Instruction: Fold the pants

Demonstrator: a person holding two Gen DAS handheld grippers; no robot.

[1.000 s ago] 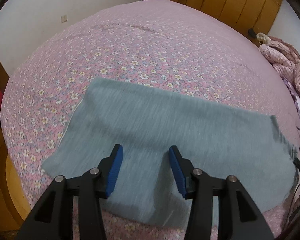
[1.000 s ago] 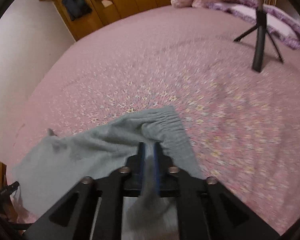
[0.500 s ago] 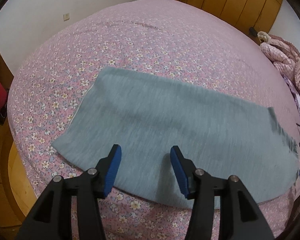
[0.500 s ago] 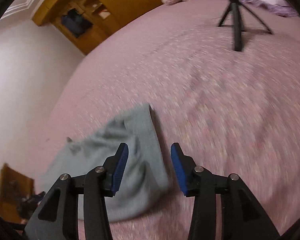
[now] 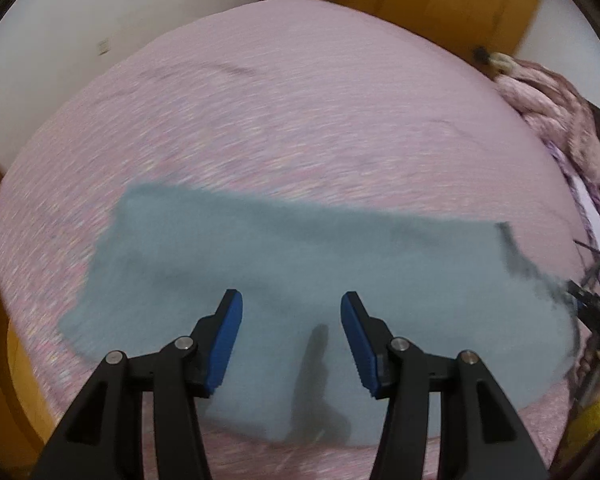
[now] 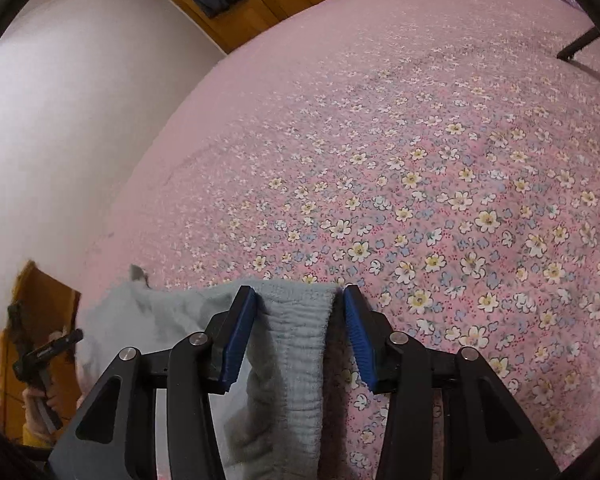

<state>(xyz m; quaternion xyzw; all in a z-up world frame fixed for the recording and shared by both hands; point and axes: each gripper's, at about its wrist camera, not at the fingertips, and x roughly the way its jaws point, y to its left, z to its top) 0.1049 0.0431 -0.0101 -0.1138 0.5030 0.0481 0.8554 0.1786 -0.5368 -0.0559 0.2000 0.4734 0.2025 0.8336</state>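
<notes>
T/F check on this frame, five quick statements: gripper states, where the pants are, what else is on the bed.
1. The left gripper is open above the gray pants. True.
2. The right gripper is clamped shut on the waistband. False: its blue pads stand apart on either side of the waistband, not closed on it.
3. The pants lie on a pink floral bedspread. True.
4. The pants hang in the air off the bed. False: they lie spread on the bedspread.
5. A pink quilt is bunched at the far right edge of the bed in the left wrist view. True.
</notes>
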